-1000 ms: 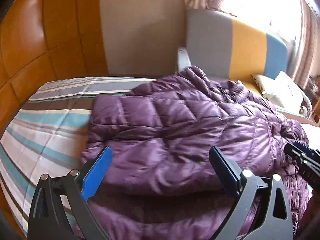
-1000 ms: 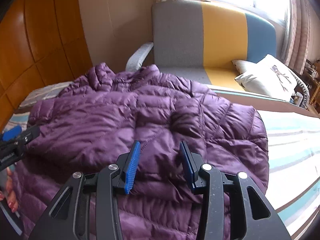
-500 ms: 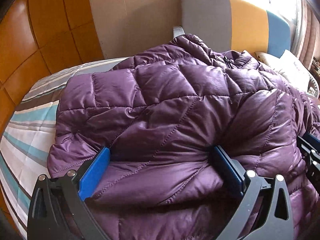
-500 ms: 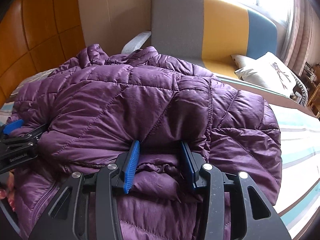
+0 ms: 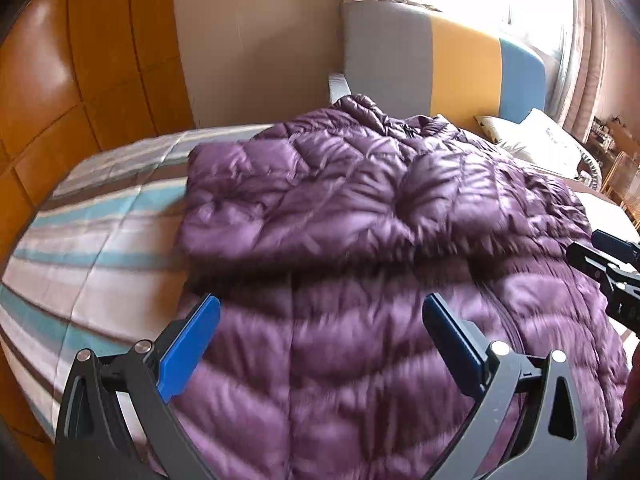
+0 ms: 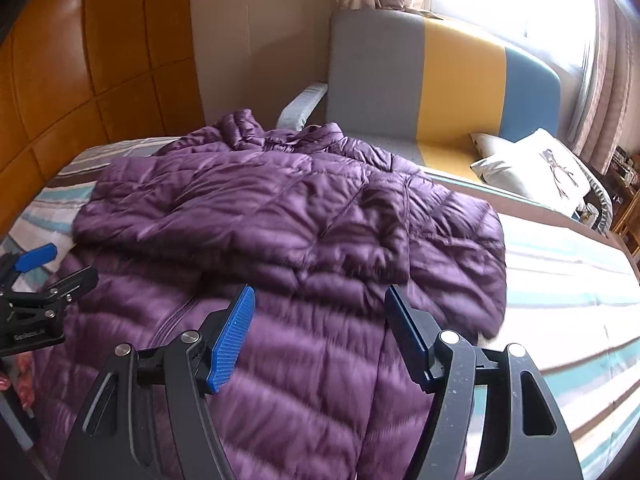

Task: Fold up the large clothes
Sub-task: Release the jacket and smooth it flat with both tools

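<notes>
While the puffy purple quilted jacket (image 6: 288, 240) lay on the striped bed cover (image 5: 100, 232), its top part rested doubled over its lower part. The left gripper (image 5: 320, 344) and the right gripper (image 6: 320, 332) both hung spread wide above it, holding nothing. One fold looked done. Next, each should probably pinch a side edge for another fold.

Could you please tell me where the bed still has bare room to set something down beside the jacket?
Striped bedspread lies bare left of the purple jacket, toward the orange wall, and again on its right. The middle is covered.
</notes>
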